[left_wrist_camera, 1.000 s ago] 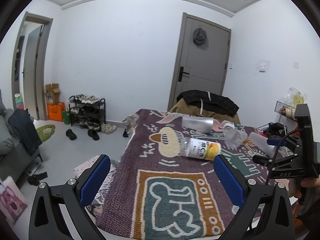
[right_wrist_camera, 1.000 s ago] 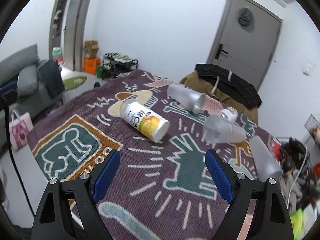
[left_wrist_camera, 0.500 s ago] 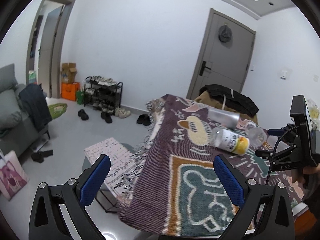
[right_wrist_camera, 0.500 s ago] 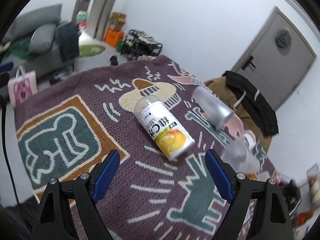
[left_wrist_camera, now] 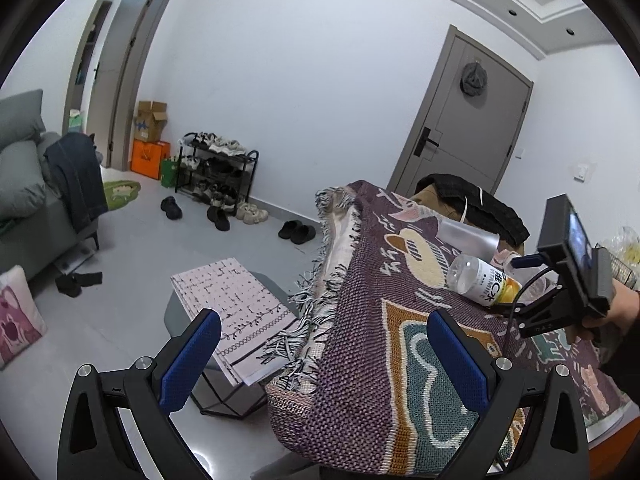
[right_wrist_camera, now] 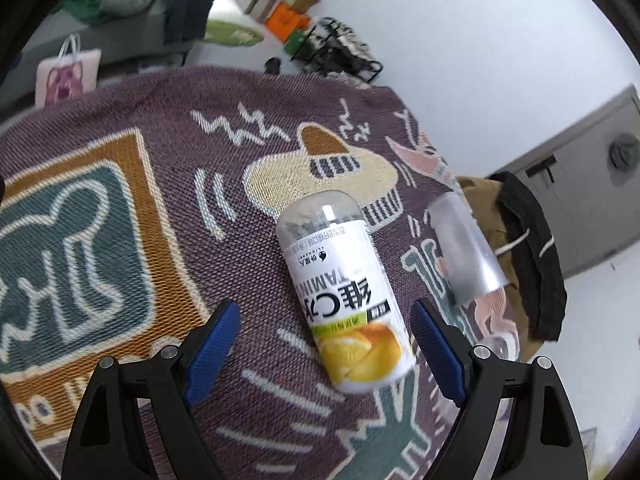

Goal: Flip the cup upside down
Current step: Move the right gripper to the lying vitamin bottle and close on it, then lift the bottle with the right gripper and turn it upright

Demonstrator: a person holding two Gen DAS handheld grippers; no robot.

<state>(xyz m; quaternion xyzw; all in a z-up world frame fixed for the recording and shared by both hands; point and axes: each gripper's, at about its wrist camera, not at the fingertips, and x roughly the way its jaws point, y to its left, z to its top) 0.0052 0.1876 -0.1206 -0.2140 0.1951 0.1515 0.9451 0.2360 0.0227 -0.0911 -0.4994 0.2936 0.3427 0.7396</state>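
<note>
Approach: right gripper (right_wrist_camera: pixel 324 344) now closer over labelled bottle (right_wrist_camera: pixel 344 300), jaws spread, empty; frosted cup (right_wrist_camera: pixel 468 252) on side beyond (grasp pending); left gripper (left_wrist_camera: pixel 320 364) swung off blanket (left_wrist_camera: pixel 360 360), jaws apart.

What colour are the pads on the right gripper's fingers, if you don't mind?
Blue pads on black fingers, clearest in the right wrist view.

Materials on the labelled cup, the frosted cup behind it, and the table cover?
Labelled cup: looks like clear glossy plastic, see-through end with a highlight, printed wrap. Frosted cup: translucent matte plastic, probably; hazy walls. Table cover: woven textile, visible weave, fringe in the left view.
</note>
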